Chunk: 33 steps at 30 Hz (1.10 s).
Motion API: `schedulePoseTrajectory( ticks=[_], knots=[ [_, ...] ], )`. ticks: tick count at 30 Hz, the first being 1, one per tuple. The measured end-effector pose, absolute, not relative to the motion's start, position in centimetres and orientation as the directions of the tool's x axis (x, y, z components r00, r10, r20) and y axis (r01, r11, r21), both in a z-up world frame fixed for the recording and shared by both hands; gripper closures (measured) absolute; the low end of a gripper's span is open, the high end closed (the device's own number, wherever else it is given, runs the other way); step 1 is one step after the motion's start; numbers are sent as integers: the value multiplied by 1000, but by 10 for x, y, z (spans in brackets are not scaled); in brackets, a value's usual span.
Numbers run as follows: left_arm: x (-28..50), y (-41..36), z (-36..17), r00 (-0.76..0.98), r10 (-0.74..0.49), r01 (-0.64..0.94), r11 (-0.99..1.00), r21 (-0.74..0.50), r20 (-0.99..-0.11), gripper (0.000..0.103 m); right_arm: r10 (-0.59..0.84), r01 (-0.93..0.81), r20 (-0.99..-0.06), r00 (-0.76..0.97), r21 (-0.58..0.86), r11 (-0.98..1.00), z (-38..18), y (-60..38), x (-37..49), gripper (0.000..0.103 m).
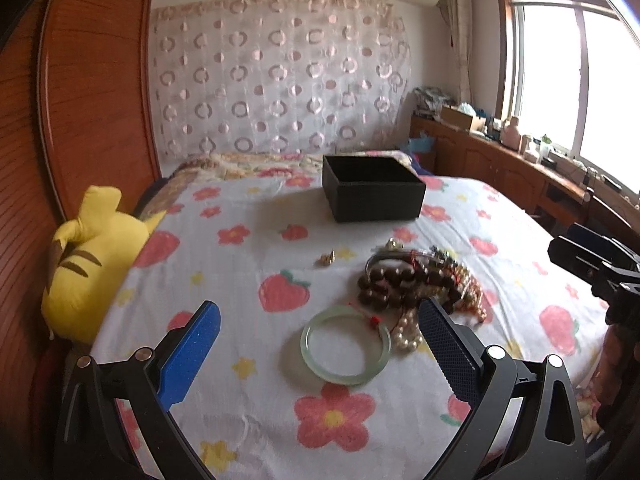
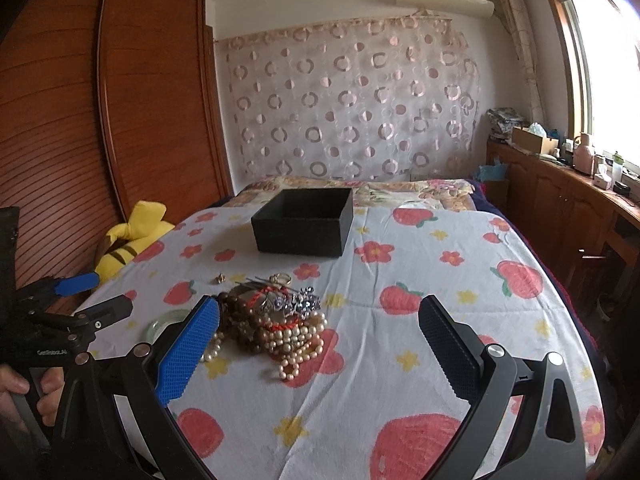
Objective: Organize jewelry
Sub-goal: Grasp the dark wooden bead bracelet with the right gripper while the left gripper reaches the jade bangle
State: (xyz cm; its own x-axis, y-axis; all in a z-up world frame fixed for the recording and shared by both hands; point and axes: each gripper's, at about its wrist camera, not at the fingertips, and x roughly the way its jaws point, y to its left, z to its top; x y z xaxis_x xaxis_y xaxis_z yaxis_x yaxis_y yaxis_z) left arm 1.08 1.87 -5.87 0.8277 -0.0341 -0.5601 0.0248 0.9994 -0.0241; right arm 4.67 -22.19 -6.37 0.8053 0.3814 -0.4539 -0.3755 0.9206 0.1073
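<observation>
The left hand-held gripper [image 1: 318, 330] hangs wide open around the green jade bangle [image 1: 345, 346] on the bed sheet [image 1: 248, 280]; the right hand-held gripper [image 2: 319, 322] gapes empty just over the tangled bead pile [image 2: 272, 320]. Judging by this, pinch one side of the bangle's rim squarely, lift clear of the pearls, then carry it to the black box [image 1: 372, 188]

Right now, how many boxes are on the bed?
1: a black box, open on top, sits on the bed beyond the jewelry pile. I see no others.
</observation>
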Motion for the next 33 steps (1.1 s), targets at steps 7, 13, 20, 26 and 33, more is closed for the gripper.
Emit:
schedulePoseTrajectory(
  ticks=[7,13,20,26,33],
  knots=[
    [24,20,-83,765,-67,58,998,-34,-640,7,409,-422,-488,771,88,902,-78,-217,49,6],
    [36,17,-99,708,-129,108,991,-74,-695,7,433,-461,-532,728,87,883,-92,-212,54,27],
    [48,10,-106,668,-156,144,986,-79,-728,8,452,-488,-560,694,96,868,-101,-208,56,33],
    [59,7,-111,647,-141,161,986,-47,-749,16,463,-512,-572,678,85,855,-101,-202,56,33],
    [60,6,-111,666,-107,167,986,8,-739,34,492,-569,-586,644,62,820,-96,-189,60,50]
  ],
)
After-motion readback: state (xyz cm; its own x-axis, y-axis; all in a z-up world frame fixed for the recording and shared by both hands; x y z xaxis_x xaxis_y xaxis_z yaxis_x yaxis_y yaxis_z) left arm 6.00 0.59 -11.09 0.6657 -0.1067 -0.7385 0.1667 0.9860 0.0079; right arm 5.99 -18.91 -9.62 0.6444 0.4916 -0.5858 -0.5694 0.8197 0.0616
